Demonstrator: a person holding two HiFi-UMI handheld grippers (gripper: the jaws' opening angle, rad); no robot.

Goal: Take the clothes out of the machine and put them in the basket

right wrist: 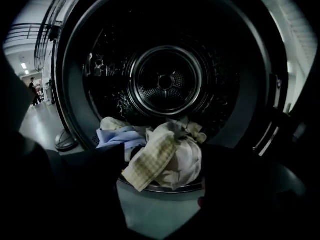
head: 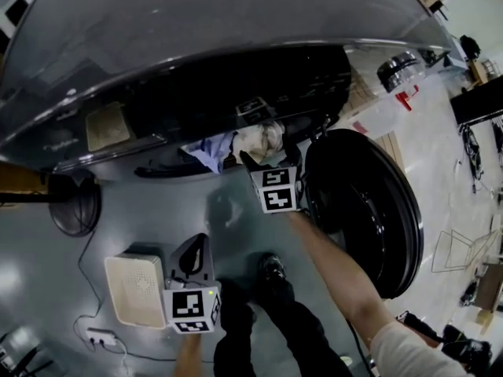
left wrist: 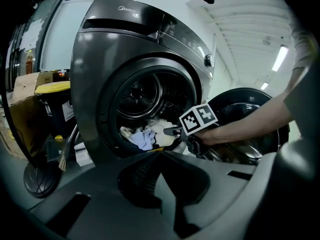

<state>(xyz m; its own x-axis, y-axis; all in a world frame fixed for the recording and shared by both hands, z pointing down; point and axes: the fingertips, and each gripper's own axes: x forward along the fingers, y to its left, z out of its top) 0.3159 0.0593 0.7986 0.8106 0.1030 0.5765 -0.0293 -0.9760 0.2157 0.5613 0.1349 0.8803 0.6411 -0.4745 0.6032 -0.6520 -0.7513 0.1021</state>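
Observation:
The dark front-loading washing machine (head: 196, 38) stands with its door (head: 361, 210) swung open. A heap of clothes (head: 247, 141) lies at the lip of the drum: a pale blue piece (right wrist: 117, 136), a checked cloth (right wrist: 150, 161) and white fabric (right wrist: 189, 156). My right gripper (head: 255, 162) reaches into the opening, open wide; the heap sits between its dark jaws without being pressed. From the left gripper view that same right gripper (left wrist: 169, 131) hovers beside the clothes (left wrist: 147, 134). My left gripper (head: 195, 248) hangs back, low over the floor, shut and empty.
A white box-shaped object (head: 135, 289) with a cable sits on the floor at my left. A round black stand base (head: 75, 203) lies beside the machine. A black bin with a yellow rim (left wrist: 57, 109) and cardboard boxes (left wrist: 22, 91) stand further left.

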